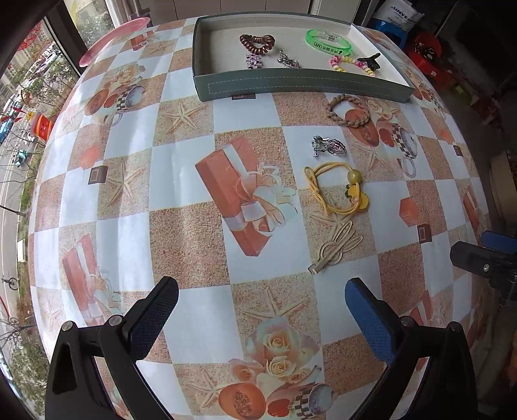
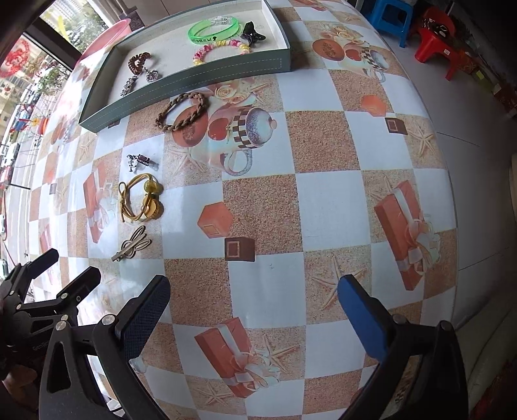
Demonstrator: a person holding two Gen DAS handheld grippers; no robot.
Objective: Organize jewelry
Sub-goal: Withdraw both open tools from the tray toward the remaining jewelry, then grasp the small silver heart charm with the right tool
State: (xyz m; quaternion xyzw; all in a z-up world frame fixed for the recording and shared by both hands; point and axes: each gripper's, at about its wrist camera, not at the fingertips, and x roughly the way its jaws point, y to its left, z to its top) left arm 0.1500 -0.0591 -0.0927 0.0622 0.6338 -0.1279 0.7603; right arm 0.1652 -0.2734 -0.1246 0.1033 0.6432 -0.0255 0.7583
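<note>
Checkered oilcloth printed with gift boxes, starfish and roses covers the table (image 1: 181, 223), with a window and street off to the left and plastic stools (image 2: 392, 17) on the floor beyond the far edge.

At the far side sits a grey-green tray (image 1: 290, 84). Inside it lie a brown coil tie (image 1: 257, 43), a green wristband (image 1: 328, 43), a bead bracelet (image 1: 352, 64), a black claw clip (image 1: 370, 61) touching the beads, and two small rhinestone clips (image 1: 253, 61) near the front wall. A pink plate (image 1: 113, 40) rests at the table's far left edge.

Four pieces are outside the tray, in a loose line running toward the cameras — a braided band (image 1: 348, 110) just in front of the tray wall, then a silver clip (image 1: 328, 147), then a yellow hair tie (image 1: 336, 190) with a bead and flat charms, then a beige bunny clip (image 1: 336, 250) nearest the grippers.

The left gripper (image 1: 261, 310) hovers above the cloth with its jaws spread wide and nothing between them; the bunny clip lies ahead of it, toward its right finger. The right gripper (image 2: 253, 308) is likewise spread and holds nothing — it hangs over bare cloth, with the line of loose pieces off to its left. Each gripper shows at the edge of the other's view.
</note>
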